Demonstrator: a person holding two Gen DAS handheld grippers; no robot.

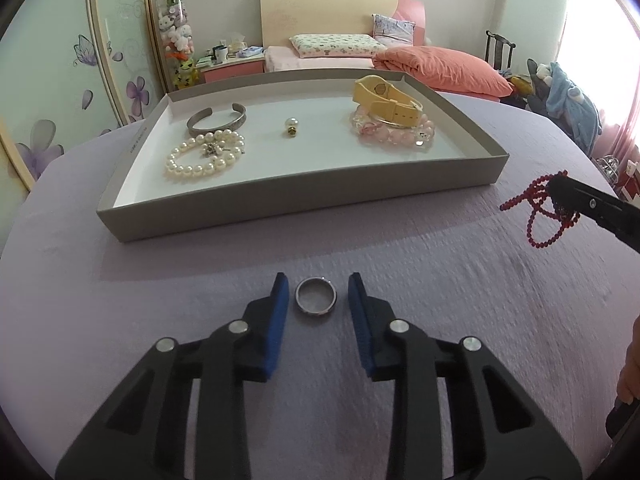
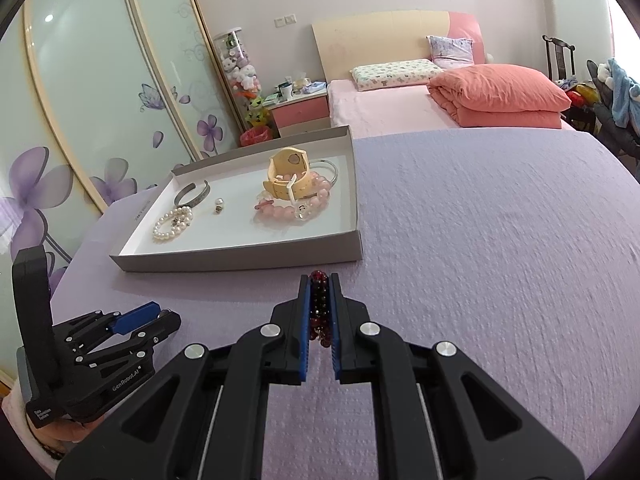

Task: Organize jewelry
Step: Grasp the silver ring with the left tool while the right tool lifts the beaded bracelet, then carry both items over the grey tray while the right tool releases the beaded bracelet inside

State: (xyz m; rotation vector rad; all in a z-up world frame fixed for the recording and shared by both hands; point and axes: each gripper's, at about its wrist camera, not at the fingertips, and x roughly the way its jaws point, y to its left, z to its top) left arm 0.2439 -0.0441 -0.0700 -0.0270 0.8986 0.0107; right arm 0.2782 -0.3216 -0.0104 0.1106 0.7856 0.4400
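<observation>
A silver ring (image 1: 316,296) lies flat on the lavender cloth, between the blue pads of my left gripper (image 1: 318,280). A gap shows on each side of the ring, so the gripper is open. My right gripper (image 2: 319,280) is shut on a string of red beads (image 2: 319,304), which hangs in loops (image 1: 540,216) above the cloth, right of the tray. The grey tray (image 1: 280,200) holds a silver cuff (image 1: 216,118), a pearl bracelet (image 1: 200,160), a pearl earring (image 1: 290,126), a yellow watch (image 1: 384,96) and a pink bead bracelet (image 1: 392,132).
The cloth-covered table (image 2: 480,260) stretches wide to the right of the tray. Behind it stand a bed with an orange quilt (image 2: 500,96), a nightstand (image 2: 300,110) and a floral wardrobe door (image 2: 100,120). The left gripper body (image 2: 100,352) sits at lower left.
</observation>
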